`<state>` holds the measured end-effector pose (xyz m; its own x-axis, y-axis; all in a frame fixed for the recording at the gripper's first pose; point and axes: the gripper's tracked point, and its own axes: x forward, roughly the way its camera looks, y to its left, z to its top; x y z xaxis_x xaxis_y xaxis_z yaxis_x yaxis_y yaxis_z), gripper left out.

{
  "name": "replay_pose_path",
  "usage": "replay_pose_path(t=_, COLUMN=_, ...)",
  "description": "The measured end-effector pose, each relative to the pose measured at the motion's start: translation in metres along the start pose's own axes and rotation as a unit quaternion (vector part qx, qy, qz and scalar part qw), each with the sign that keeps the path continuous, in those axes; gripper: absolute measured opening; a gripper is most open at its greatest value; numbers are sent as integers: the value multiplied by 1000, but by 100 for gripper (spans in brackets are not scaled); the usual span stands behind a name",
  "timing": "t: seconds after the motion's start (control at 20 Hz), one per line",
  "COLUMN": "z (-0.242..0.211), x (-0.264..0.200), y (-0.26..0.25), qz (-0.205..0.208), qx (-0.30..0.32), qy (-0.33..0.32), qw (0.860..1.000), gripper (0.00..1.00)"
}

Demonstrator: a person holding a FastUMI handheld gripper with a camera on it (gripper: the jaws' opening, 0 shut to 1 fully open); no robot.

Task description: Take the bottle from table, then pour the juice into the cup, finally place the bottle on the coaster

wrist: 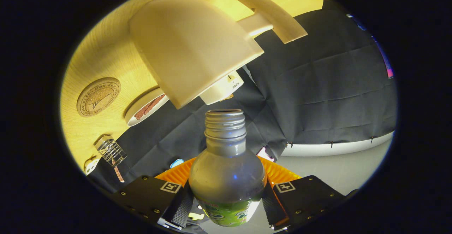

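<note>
Gripping the bottle [226,167], the tool [226,205] had both fingers pressed on its lower body, one at the left flank and one at the right, closed only as far as the bottle's width allowed. The bottle sat between the fingers, uncapped, threaded neck pointing toward 12 o'clock. Its body looked grey and cloudy, with a green label low down between the pads. The liquid level could not be told.

The whole scene appeared rotated, so the wooden counter [106,53] ran across the 10 to 12 o'clock zone. The cup [190,46], a pale mug, lay just beyond the bottle mouth at 12 o'clock; its open end faced the neck with a small gap between them, not touching. The mug's handle [268,13] stuck out at 1 o'clock.

The coaster [98,97], a round cork disc with a printed design, rested on the counter at 9 to 10 o'clock from the bottle neck, well apart from the bottle. A white dish [146,107] with something reddish-brown in it sat between the coaster and the cup. A clear ribbed glass object [110,150] sat at 8 o'clock near the counter edge. A white box [221,87] showed just behind the cup. Black cloth [317,96] hung from 1 to 4 o'clock, with pale floor [339,167] at 4 o'clock. Something orange and ribbed [279,173] showed directly behind the bottle shoulders.
</note>
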<state>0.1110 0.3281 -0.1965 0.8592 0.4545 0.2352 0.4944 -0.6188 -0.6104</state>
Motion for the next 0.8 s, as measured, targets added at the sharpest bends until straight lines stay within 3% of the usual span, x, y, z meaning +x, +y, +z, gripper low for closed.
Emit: replay_pose_path(t=0.8, z=7, x=1, y=2, qz=12, qx=-5, qy=-5, qw=1000, gripper=81)
